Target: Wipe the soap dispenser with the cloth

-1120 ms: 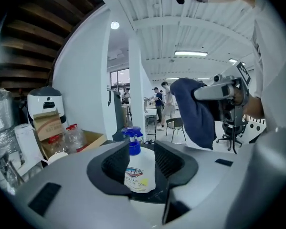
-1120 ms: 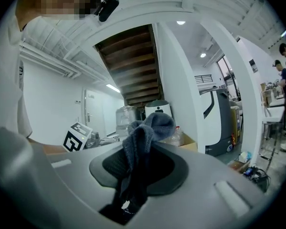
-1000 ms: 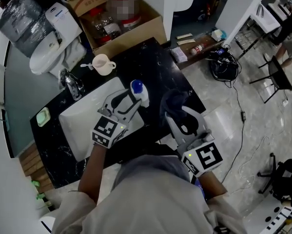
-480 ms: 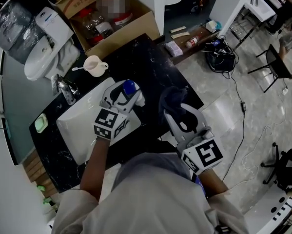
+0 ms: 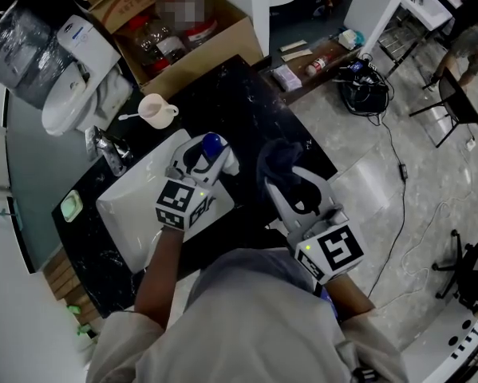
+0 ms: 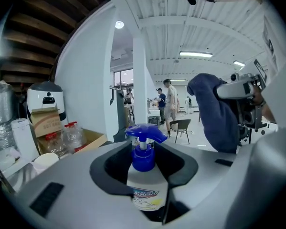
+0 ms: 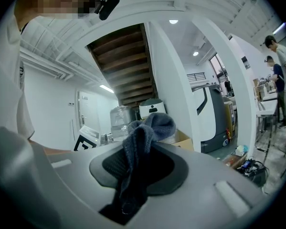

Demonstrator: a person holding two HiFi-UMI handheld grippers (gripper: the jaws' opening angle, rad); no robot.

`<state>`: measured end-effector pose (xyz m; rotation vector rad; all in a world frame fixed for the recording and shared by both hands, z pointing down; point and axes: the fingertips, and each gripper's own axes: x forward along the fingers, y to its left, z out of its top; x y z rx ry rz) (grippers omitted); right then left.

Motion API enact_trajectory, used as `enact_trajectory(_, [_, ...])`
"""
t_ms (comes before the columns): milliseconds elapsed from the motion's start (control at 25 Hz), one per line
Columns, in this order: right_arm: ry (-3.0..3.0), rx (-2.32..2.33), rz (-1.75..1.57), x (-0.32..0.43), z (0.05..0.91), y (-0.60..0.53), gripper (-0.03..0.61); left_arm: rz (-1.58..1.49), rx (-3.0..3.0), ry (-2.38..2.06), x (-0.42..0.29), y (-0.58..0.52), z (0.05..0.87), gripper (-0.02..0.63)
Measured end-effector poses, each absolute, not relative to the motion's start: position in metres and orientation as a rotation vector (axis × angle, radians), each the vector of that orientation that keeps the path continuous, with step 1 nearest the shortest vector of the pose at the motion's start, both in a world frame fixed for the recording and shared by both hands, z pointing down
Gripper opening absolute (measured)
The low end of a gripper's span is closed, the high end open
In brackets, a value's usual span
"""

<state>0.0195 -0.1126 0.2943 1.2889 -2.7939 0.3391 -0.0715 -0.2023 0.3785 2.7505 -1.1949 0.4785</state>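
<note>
The soap dispenser (image 5: pixel 213 143), a white bottle with a blue pump, stands on the black counter (image 5: pixel 254 110) at the right edge of the white basin (image 5: pixel 131 206). My left gripper (image 5: pixel 210 155) reaches around it. In the left gripper view the bottle (image 6: pixel 143 191) fills the gap, and the closing jaws touch it on both sides below the pump. To the right, my right gripper (image 5: pixel 283 175) is shut on a dark blue cloth (image 5: pixel 280 158), which bunches up above the jaws (image 7: pixel 150 128) and hangs down between them. The cloth (image 6: pixel 217 113) is apart from the bottle.
A faucet (image 5: pixel 107 146) and a green soap dish (image 5: pixel 69 206) sit left of the basin, with a cream cup (image 5: pixel 153 108) behind it. An open cardboard box (image 5: pixel 215 46) of bottles stands beyond the counter. Cables and clutter lie on the floor at right (image 5: pixel 366 94).
My left gripper has slid forward around the dispenser, and its jaws have narrowed onto the bottle. The right gripper with the cloth has stayed put.
</note>
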Motion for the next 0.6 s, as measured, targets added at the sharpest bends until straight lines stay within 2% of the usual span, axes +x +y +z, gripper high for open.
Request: enact_trajectory(600, [-2.820, 1.216, 0.392, 0.005, 0.310, -0.128, 0.081, 0.365, 2.740, -1.127, -0.089, -0.174, 0.373, 0.144])
